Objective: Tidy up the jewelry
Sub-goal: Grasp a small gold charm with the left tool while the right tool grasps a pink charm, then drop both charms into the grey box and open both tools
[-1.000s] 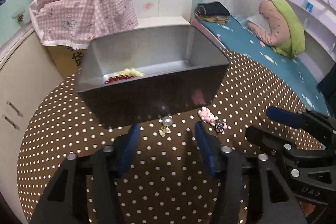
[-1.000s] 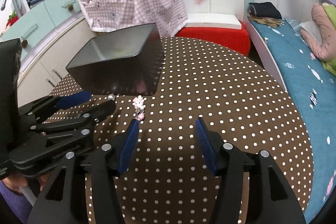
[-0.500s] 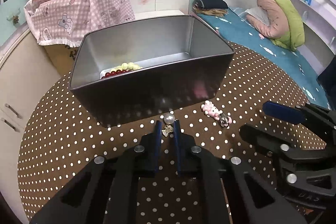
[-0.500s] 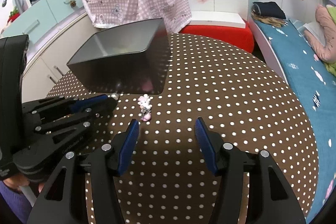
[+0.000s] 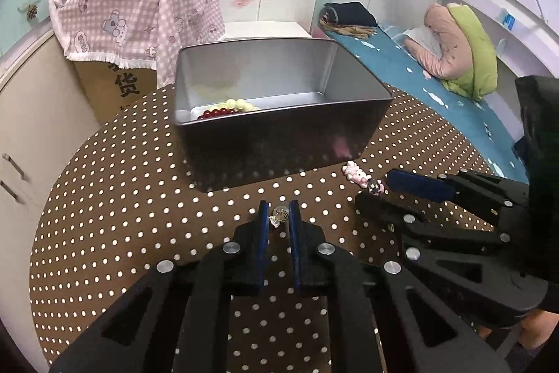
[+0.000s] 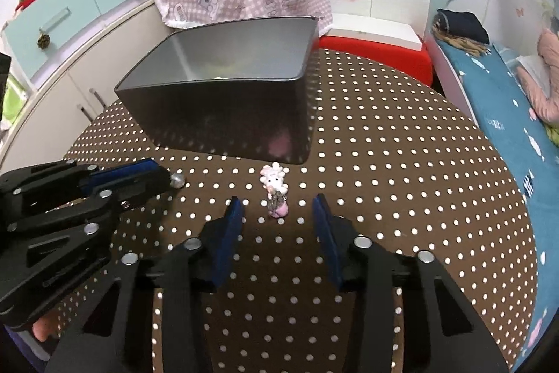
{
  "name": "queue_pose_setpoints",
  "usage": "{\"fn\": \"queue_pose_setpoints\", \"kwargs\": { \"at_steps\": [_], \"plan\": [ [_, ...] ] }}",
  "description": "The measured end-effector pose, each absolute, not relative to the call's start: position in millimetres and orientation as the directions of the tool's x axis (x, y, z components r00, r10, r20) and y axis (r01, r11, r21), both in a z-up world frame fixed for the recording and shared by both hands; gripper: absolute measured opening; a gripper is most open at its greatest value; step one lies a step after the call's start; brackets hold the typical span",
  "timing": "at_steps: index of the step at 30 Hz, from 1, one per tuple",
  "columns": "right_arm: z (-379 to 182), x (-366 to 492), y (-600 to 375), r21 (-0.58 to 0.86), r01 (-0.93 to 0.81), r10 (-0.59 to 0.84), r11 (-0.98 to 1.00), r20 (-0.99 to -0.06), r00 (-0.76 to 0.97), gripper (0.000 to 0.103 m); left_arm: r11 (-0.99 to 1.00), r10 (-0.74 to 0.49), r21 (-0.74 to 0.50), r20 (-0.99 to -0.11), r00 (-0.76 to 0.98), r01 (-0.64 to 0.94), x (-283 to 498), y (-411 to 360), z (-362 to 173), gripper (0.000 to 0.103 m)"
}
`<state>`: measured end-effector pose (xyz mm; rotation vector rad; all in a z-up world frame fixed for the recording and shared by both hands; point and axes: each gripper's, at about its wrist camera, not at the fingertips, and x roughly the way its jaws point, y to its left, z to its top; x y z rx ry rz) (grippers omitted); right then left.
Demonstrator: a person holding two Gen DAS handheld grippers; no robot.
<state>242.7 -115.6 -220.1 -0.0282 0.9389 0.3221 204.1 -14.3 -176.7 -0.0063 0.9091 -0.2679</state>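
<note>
A grey metal box (image 5: 279, 114) stands on the dotted brown table (image 5: 122, 198); red and yellow bead bracelets (image 5: 227, 107) lie inside it. My left gripper (image 5: 279, 215) is shut on a small pearl earring (image 5: 280, 214), held just above the table in front of the box. The pearl (image 6: 177, 180) shows at the left gripper's tip in the right wrist view. A pink and white charm (image 6: 276, 189) lies on the table near the box's corner (image 6: 304, 128). My right gripper (image 6: 277, 215) is open, its fingers on either side of the charm's near end.
A pink checked cloth (image 5: 139, 9) covers a cardboard box behind the table. Cabinets (image 6: 70, 23) stand at the left, a bed (image 5: 419, 76) with a pink and green pillow at the right. A red stool (image 6: 377, 48) is beyond the table.
My left gripper closed on the pearl earring and lifted it slightly. My right gripper moved forward until its open fingers flank the pink charm.
</note>
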Motion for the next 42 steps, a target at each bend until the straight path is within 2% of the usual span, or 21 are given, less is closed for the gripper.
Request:
{"fn": "queue_pose_setpoints", "kwargs": {
  "at_steps": [1, 2, 4, 10, 22, 33, 42],
  "plan": [
    [-220, 242, -112, 0.096, -0.286, 0.245, 0.954, -0.799, 0.55, 0.029, 0.967, -0.234, -0.122, -0.778, 0.583, 0.226, 203, -13, -177, 0.01],
    [-220, 242, -110, 0.089, -0.289, 0.241, 0.953, -0.8, 0.549, 0.02, 0.966, -0.236, -0.125, -0.777, 0.584, 0.224, 203, -12, -176, 0.01],
    [-220, 240, -107, 0.068, -0.297, 0.229, 0.952, -0.802, 0.551, 0.013, 0.966, -0.24, -0.131, -0.774, 0.586, 0.223, 201, -9, -174, 0.01],
    [-210, 228, -103, 0.057, -0.306, 0.228, 0.95, -0.796, 0.561, 0.013, 0.959, -0.27, -0.158, -0.759, 0.593, 0.234, 196, -2, -165, 0.01],
    [-138, 197, -116, 0.049, -0.309, 0.251, 0.95, -0.709, 0.659, 0.012, 0.928, -0.368, -0.237, -0.694, 0.619, 0.286, 178, 2, -121, 0.01],
    [-84, 217, -112, 0.054, -0.316, 0.274, 0.947, -0.649, 0.71, 0.012, 0.907, -0.42, -0.281, -0.647, 0.636, 0.313, 209, 6, -72, 0.01],
    [-87, 261, -100, 0.078, -0.318, 0.287, 0.945, -0.665, 0.69, 0.012, 0.916, -0.401, -0.317, -0.719, 0.567, 0.247, 268, 12, -94, 0.01]
  ]
}}
